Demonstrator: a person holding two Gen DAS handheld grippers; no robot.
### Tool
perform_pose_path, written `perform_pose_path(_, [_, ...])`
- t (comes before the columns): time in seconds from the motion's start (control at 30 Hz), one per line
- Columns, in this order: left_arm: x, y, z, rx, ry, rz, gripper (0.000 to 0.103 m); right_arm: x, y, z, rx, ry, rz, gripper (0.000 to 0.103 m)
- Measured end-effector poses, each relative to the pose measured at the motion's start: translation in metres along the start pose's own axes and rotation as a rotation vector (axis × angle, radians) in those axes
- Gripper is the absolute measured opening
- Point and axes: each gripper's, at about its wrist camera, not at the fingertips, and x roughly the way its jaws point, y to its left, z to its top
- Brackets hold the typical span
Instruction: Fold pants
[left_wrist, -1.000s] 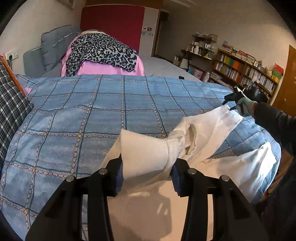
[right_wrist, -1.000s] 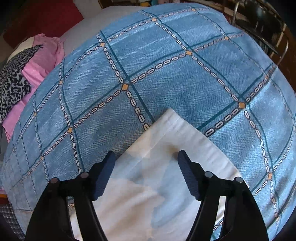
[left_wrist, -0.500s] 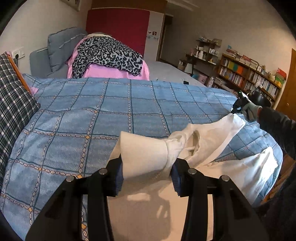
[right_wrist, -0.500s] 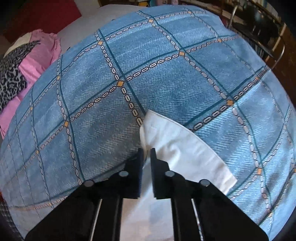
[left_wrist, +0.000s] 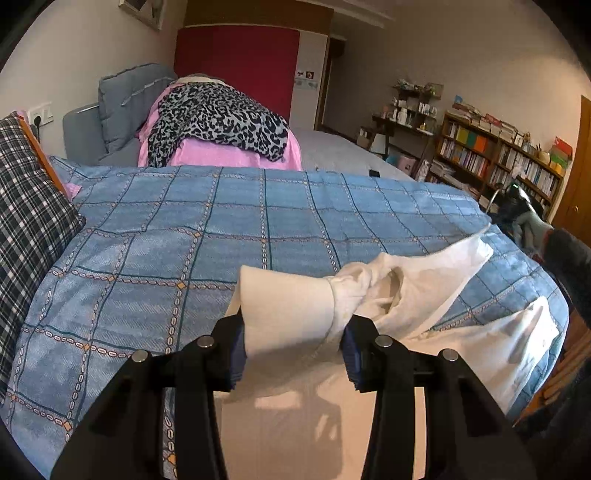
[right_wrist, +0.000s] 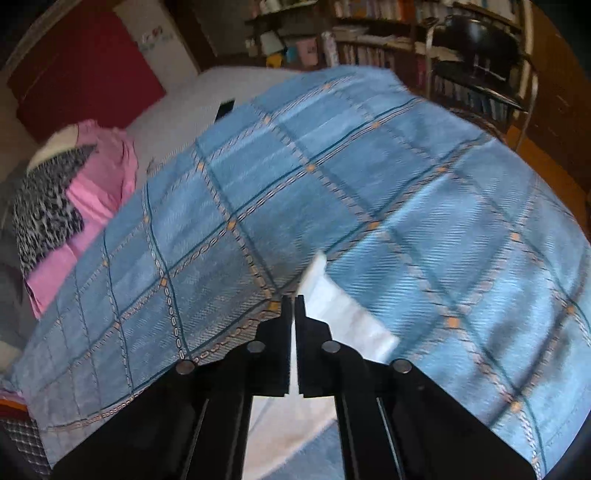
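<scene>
White pants lie on a blue checked bedspread. My left gripper has its jaws apart around the bunched waistband end and holds it lifted a little. My right gripper is shut on the hem of one leg and lifts it off the bedspread. In the left wrist view the right gripper shows at the far right, pulling that leg taut. The second leg lies flat near the bed's right edge.
A checked pillow lies at the left. A pile of pink and leopard-print clothes sits behind the bedspread. Bookshelves and a chair stand to the right of the bed.
My right gripper closed on the leg hem and has lifted it, moving up and away. My left gripper keeps its hold on the waistband and has risen slightly.
</scene>
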Motion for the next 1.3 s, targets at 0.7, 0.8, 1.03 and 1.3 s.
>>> perform_pose_path(0.7, [-0.025, -0.018, -0.037, 0.015, 0.020, -0.015, 0.043, 0.030, 0.014, -0.024, 0.003, 0.113, 0.054, 0.058])
perform_pose_path(0.8, [-0.021, -0.015, -0.039, -0.001, 0.034, -0.011, 0.043, 0.058, 0.046, -0.019, -0.025, 0.143, 0.043, 0.058])
perform_pose_path(1.03, [-0.020, -0.015, -0.035, 0.013, 0.045, -0.014, 0.043, 0.121, 0.088, -0.015, -0.070, 0.205, -0.072, 0.058])
perform_pose_path(1.3, [-0.046, -0.020, -0.022, 0.063, -0.025, -0.066, 0.043, 0.133, 0.106, -0.025, -0.204, 0.200, -0.225, 0.032])
